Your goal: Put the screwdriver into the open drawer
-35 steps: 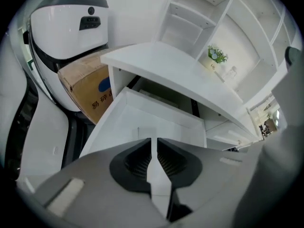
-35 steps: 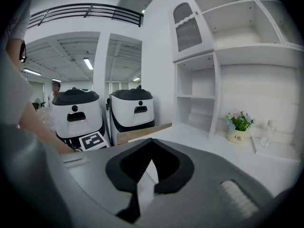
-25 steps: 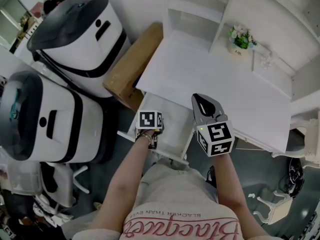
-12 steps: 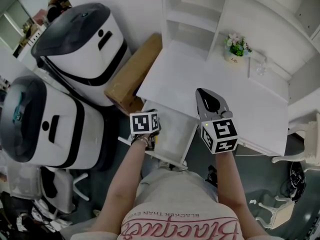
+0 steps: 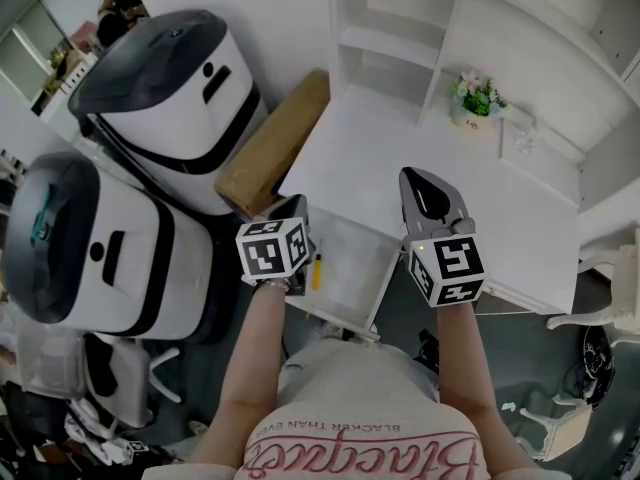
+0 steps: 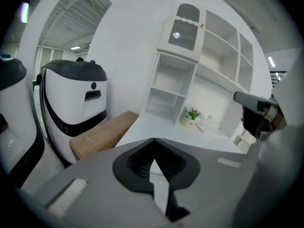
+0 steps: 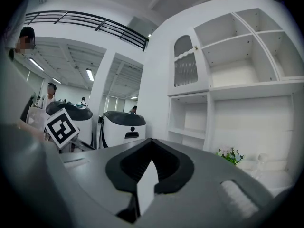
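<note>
The open white drawer [image 5: 352, 260] sticks out from under the desk's front edge. A thin yellow-handled tool, apparently the screwdriver [image 5: 316, 270], lies inside it along the left wall. My left gripper [image 5: 292, 208] hangs above the drawer's left corner, its marker cube toward the camera. In the left gripper view its jaws [image 6: 154, 139] are shut with nothing between them and point over the desk. My right gripper [image 5: 428, 183] is over the desk's front edge, right of the drawer. Its jaws [image 7: 152, 139] are shut and empty.
A white desk [image 5: 470, 208] with a shelf unit behind carries a small flower pot [image 5: 474, 98] and a glass [image 5: 524, 133]. A cardboard box [image 5: 270, 143] leans at the desk's left. Two large white-and-black machines [image 5: 165, 83] [image 5: 90, 253] stand further left.
My left gripper has risen from the drawer and shifted left, which uncovers the yellow tool in the drawer. The right gripper has lifted a little over the desk edge.
</note>
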